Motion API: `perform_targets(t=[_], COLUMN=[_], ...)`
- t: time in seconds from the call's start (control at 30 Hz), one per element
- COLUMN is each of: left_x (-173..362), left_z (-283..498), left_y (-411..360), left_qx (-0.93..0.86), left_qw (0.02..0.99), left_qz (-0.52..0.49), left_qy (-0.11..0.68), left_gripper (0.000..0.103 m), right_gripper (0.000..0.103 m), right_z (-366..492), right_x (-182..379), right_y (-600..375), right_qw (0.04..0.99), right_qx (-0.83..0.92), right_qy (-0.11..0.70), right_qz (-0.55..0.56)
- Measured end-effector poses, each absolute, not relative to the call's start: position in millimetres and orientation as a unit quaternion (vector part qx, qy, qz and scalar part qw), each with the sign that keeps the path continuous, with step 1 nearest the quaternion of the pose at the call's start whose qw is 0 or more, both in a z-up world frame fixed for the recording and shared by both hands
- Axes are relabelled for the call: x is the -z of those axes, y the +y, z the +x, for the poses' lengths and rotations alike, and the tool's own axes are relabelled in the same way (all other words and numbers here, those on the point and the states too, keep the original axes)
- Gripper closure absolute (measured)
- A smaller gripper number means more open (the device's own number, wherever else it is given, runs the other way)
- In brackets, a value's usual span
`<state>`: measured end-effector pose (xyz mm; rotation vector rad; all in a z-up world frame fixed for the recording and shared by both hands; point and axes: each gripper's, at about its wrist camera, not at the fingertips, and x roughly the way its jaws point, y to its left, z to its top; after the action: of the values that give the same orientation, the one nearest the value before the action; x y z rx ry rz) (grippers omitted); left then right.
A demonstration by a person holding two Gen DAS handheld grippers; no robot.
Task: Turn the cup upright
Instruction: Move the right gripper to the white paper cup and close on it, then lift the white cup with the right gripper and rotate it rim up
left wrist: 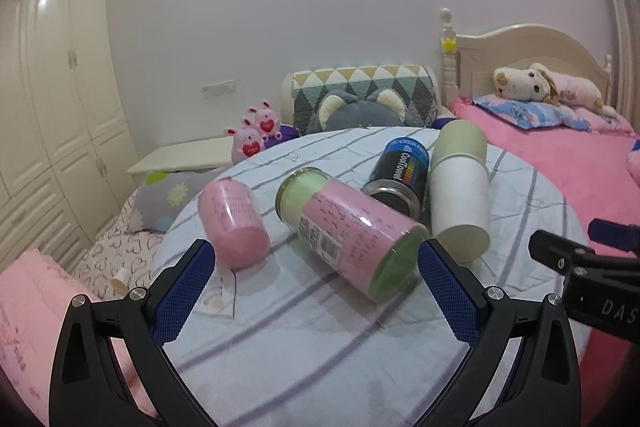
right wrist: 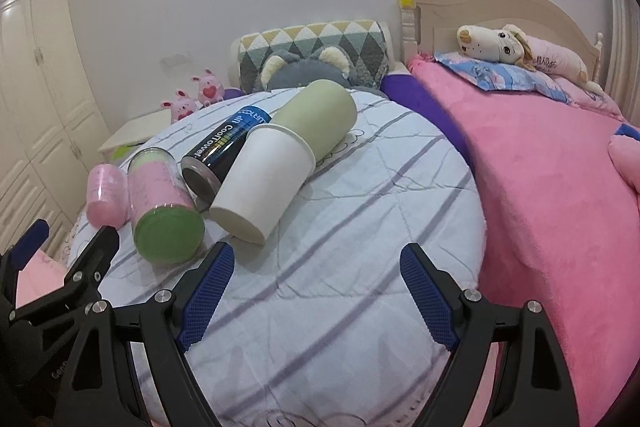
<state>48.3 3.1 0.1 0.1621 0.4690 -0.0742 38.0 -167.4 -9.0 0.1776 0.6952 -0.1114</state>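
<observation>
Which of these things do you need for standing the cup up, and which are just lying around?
For the job:
white paper cup, lying on its side
left tool, open
right tool, open

Just lying about:
pink jar
small pink cup
black can
pale green cup
stuffed dog

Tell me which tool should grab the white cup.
Right, probably. The right tool is open with the white cup lying just ahead of it. The left tool faces the pink jar instead.
</observation>
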Motion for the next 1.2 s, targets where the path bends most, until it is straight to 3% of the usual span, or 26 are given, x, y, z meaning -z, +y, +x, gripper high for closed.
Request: perform_targets(t=[1.07,1.13,1.2], left_x=[-13,-11,-10], left_z=[190,191,193], left_y=[-10,-10,-11], left_qx=[0.114,0.114,0.112], left_qw=[0.910,0.908,0.906], left_qz=[0.199,0.201,0.203], left_qy=[0.345,0.350,0.353], left_gripper=[0.000,0.000,0.000], right_gripper=[0.016,0.018,0.028], right_z=[174,177,178], right_x=[39,43,45], right_y=[-163,-161,-159], right_qw=[0.829,0.820,0.815], right_qx=[0.072,0.066,0.064], right_qy=[0.520,0.536,0.547], right_qz=[0.193,0.189,0.180])
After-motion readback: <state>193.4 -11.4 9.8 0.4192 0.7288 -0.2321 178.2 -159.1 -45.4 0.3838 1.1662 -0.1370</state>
